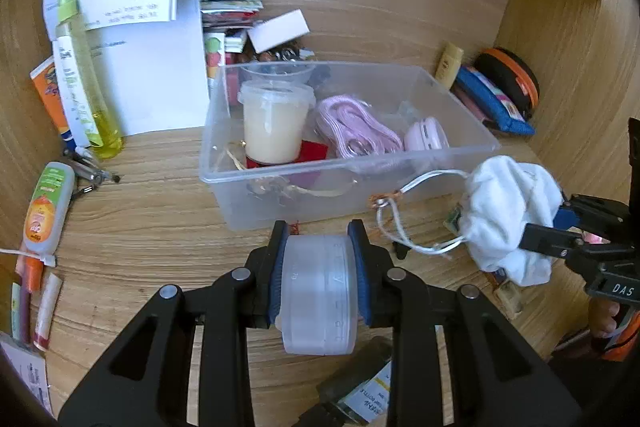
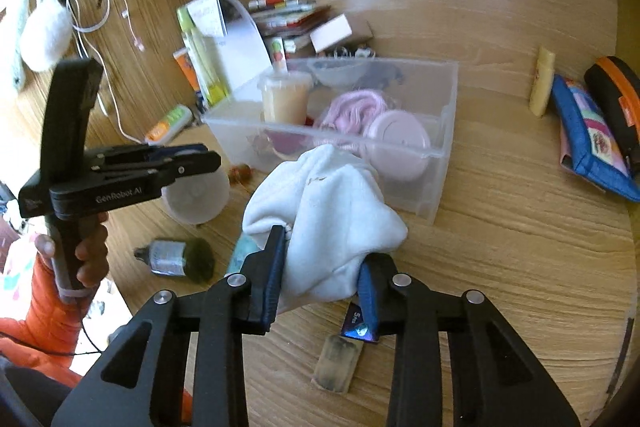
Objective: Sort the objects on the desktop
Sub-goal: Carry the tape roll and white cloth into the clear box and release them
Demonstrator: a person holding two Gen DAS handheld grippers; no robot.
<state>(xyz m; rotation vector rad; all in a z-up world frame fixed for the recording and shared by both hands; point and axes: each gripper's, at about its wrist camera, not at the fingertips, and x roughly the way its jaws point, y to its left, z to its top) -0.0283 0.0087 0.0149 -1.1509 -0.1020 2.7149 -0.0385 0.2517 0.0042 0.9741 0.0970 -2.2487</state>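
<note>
While clamped: frosted round tub in left claw, soft white cloth in right claw.

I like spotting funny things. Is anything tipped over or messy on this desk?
Yes. A small dark bottle lies on its side on the desk, and a white cord trails loose from the white cloth in the right gripper.
</note>
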